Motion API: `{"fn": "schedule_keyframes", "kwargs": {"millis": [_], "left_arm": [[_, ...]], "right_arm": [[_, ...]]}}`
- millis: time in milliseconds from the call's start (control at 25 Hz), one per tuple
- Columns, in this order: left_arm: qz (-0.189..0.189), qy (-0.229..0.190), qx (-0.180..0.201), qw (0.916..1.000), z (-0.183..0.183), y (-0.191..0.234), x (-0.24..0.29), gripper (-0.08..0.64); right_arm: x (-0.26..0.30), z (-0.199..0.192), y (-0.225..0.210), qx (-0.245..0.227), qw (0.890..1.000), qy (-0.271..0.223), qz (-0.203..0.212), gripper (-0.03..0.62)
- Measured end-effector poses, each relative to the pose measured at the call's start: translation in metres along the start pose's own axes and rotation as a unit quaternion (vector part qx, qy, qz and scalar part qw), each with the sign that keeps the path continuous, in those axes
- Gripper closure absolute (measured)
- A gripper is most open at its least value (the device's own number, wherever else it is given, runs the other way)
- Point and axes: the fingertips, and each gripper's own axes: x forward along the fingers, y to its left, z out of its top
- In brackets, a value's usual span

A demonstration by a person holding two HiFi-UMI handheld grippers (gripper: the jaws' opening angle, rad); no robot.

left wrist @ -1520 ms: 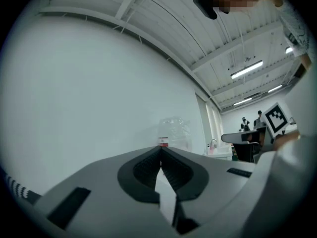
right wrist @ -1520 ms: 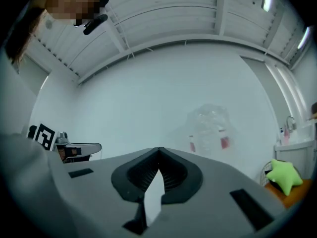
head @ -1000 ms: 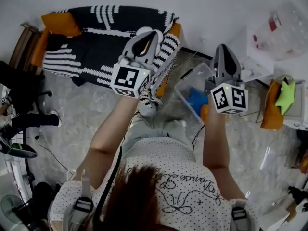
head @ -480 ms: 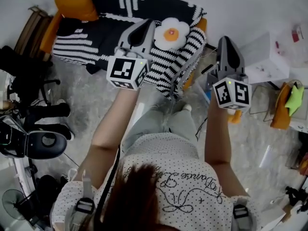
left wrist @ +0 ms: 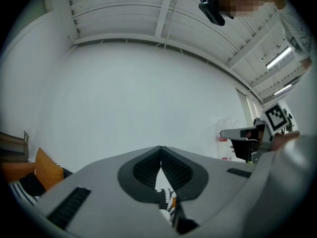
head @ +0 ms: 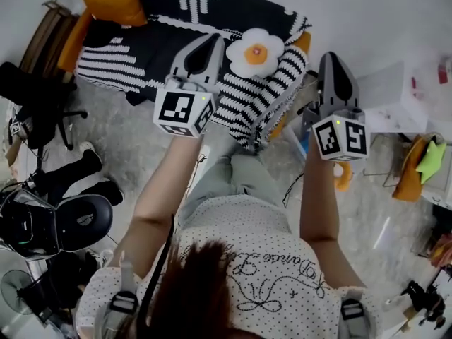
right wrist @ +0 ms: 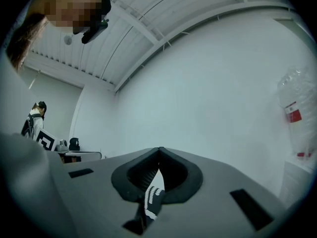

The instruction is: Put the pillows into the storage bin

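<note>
Right now, head view: both tools are up and roughly level, and neither carries anything. The left tool (head: pixel 210 42) hangs over the striped blanket (head: pixel 120 62) on the sofa (head: pixel 69 48), with its tip just beside the flower pillow (head: pixel 256 51). The right tool (head: pixel 332 58) is off the sofa's right end. An orange cushion (head: pixel 111 6) lies at the far left end, well apart from both. The storage bin (head: pixel 302 143) is almost fully hidden behind the right tool; only a sliver with something blue in it shows.

Risk: the bin is blind from here, so a pillow let go over it could land on the rim or the floor.

Left tool view: the left tool (left wrist: pixel 160 150) has its jaws together at the tips with nothing between them. A scrap of blanket pattern shows below them, and the orange cushion (left wrist: pixel 48 171) sits low left.

Risk: going in closed would just shove the flower pillow along or off the back of the sofa. Opening late could pinch the blanket along with the pillow and drag it.

Right tool view: the right tool (right wrist: pixel 159 152) also has its jaws together and is empty, facing bare wall (right wrist: pixel 198 93). It isn't lined up on any pillow.

Risk: a one-tool pinch on a soft petal edge may slip mid-carry.
</note>
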Motion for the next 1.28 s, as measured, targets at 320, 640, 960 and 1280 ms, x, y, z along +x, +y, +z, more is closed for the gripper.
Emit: {"fn": "schedule_keyframes", "kwargs": {"millis": [320, 640, 960, 1280], "left_arm": [[0.016, 0.009, 0.009, 0.9998, -0.013, 0.030, 0.068, 0.557], [0.019, 0.017, 0.003, 0.9997, -0.028, 0.062, 0.112, 0.557], [-0.045, 0.037, -0.003, 0.9983, -0.060, 0.142, 0.195, 0.557], [-0.102, 0.055, -0.011, 0.9932, -0.103, 0.211, 0.257, 0.557]], "right_arm": [[0.075, -0.013, -0.039, 0.001, 1.000, 0.000, 0.026, 0.581], [0.125, -0.027, -0.057, 0.003, 1.000, 0.010, 0.026, 0.581], [0.221, -0.058, -0.069, 0.002, 0.999, 0.022, -0.043, 0.581], [0.283, -0.106, -0.062, 0.008, 0.993, 0.043, -0.112, 0.581]]}}
